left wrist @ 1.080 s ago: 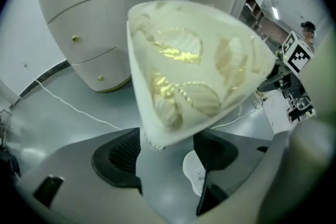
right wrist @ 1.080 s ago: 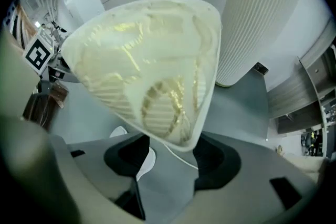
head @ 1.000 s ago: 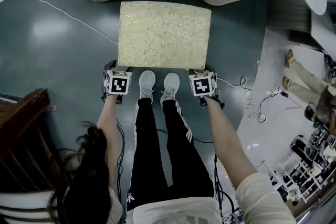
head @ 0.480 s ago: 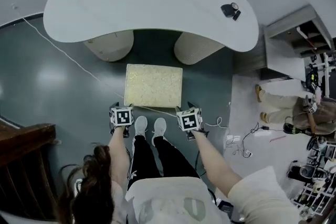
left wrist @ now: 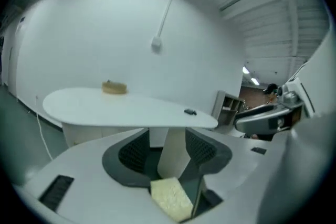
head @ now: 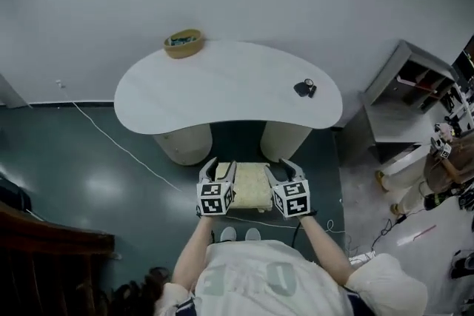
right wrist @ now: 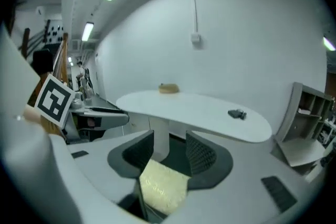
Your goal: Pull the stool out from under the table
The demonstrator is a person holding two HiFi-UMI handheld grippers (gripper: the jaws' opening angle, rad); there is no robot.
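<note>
From the head view, the stool (head: 250,186) stands on the floor in front of the table's (head: 222,89) near edge, clear of the top and just before its two pedestals. A second ago the left gripper (head: 220,168) and right gripper (head: 280,167) were down at the stool's near corners with the person bent low. Now the person is upright and both grippers are lifted, one at each side of the stool as seen from above. A bowl (head: 184,43) sits at the table's far left edge, and a small dark object (head: 304,88) near its right end (neither matters here).

In the left gripper view the jaws are apart and closing with nothing between them. The stool (left wrist: 170,200) shows only as a pale corner far below the gap, and the table (left wrist: 126,107) lies ahead.

In the right gripper view it is the same: the jaws are spread, closing on air, with the stool (right wrist: 163,186) low beyond them.

By my reading the pull is finished, the stool let go and left standing free of the table.
</note>
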